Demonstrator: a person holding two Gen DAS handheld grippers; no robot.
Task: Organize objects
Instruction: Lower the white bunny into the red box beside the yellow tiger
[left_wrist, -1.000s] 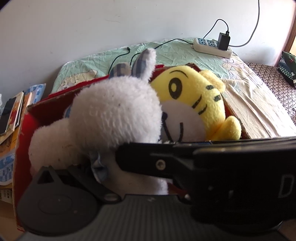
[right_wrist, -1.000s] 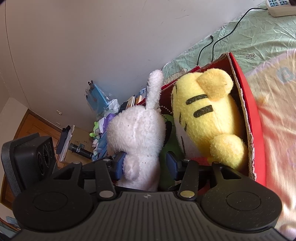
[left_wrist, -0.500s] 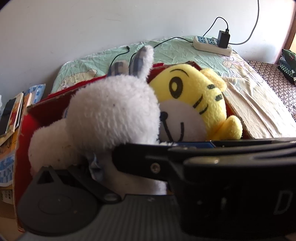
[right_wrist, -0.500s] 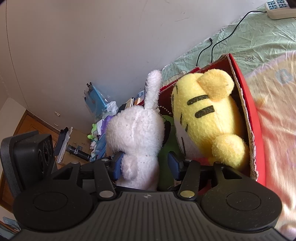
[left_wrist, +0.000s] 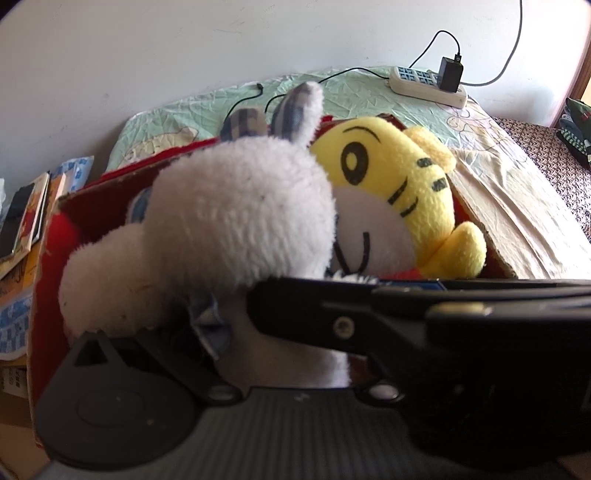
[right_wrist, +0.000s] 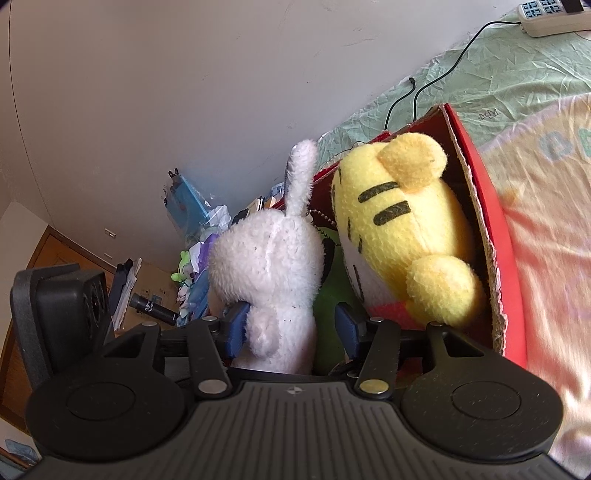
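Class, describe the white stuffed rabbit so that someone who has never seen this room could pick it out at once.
Find the red cardboard box standing on the bed. Two large plush toys fill it; the white rabbit is the one beside the yellow tiger, on the side away from the power strip. Unlike the tiger, it is fluffy white with tall ears lined in blue plaid.

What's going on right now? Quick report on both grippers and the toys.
Right gripper open, straddling the white bunny. Left gripper's state hidden. Bunny beside the yellow tiger in the red box. Tiger crowds the right side.
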